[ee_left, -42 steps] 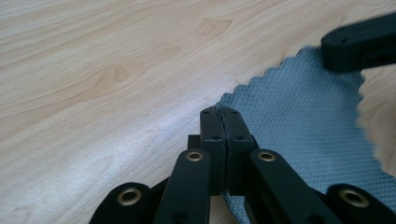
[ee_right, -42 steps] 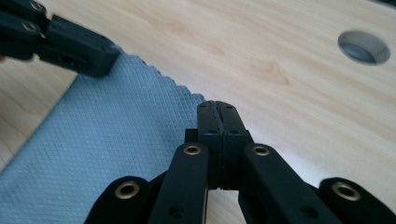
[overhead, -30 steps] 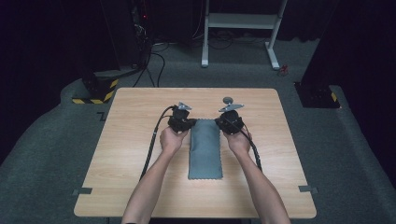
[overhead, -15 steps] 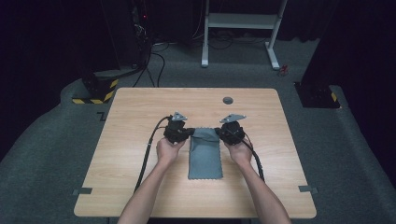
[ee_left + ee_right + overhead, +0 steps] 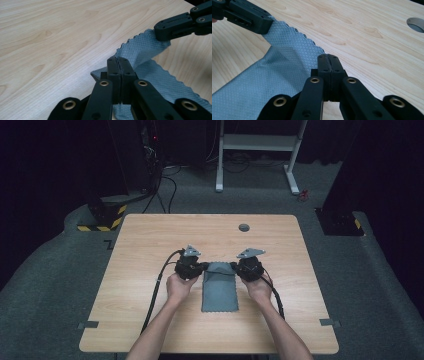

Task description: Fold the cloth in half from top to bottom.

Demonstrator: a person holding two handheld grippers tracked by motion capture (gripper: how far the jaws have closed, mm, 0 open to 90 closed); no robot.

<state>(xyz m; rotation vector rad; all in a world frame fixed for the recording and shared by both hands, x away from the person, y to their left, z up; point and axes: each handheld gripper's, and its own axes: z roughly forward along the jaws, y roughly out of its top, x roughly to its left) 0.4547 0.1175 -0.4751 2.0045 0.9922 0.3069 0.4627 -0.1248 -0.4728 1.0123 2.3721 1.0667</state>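
Item: grey-blue, diamond-textured microfibre cloth with scalloped edges [image 5: 219, 287], folded to a narrow strip, lying lengthwise at the middle of the light wooden table [image 5: 150, 240]. Far end lifted off the surface, near end flat.
Left gripper [image 5: 199, 268]: jaws fully closed, pinching the cloth's far left corner.
Right gripper [image 5: 239, 267]: jaws fully closed on the far right corner.
Round grey grommet [image 5: 244, 227], apparently a cable hole, well beyond the cloth.
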